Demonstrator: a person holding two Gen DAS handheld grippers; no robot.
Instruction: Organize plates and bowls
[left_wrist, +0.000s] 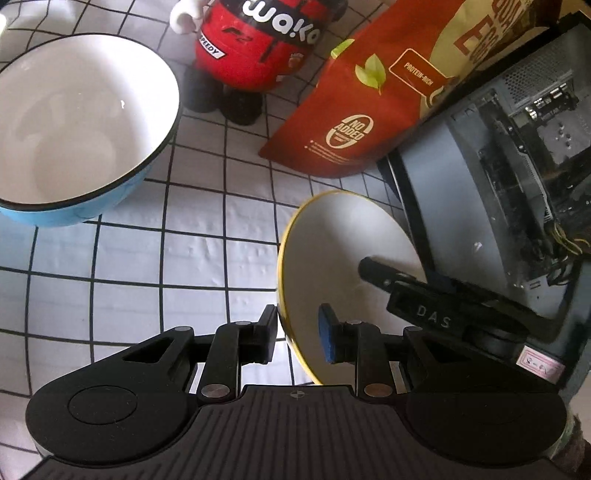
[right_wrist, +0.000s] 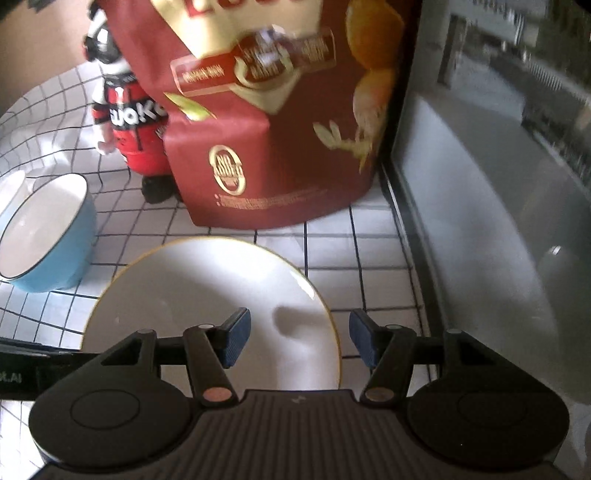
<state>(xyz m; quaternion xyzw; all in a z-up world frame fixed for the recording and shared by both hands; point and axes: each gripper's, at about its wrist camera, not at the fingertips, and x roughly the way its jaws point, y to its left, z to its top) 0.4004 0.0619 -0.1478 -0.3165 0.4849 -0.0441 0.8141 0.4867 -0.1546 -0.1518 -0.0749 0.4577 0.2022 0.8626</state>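
Note:
A white plate with a yellow rim (left_wrist: 332, 243) is tilted up on edge between the fingers of my left gripper (left_wrist: 297, 338), whose jaws straddle its rim with a small gap left. The same plate (right_wrist: 207, 295) fills the lower middle of the right wrist view. My right gripper (right_wrist: 299, 339) is open above the plate's near right edge, holding nothing; it also shows in the left wrist view (left_wrist: 424, 295) against the plate. A blue bowl with a white inside (left_wrist: 74, 129) stands to the left, also in the right wrist view (right_wrist: 44, 232).
A red snack bag (left_wrist: 376, 96) stands behind the plate, also in the right wrist view (right_wrist: 280, 129). A red toy figure (left_wrist: 258, 48) stands beside it. A dark computer case (left_wrist: 498, 166) walls off the right side. The table has a white cloth with a black grid (left_wrist: 184, 258).

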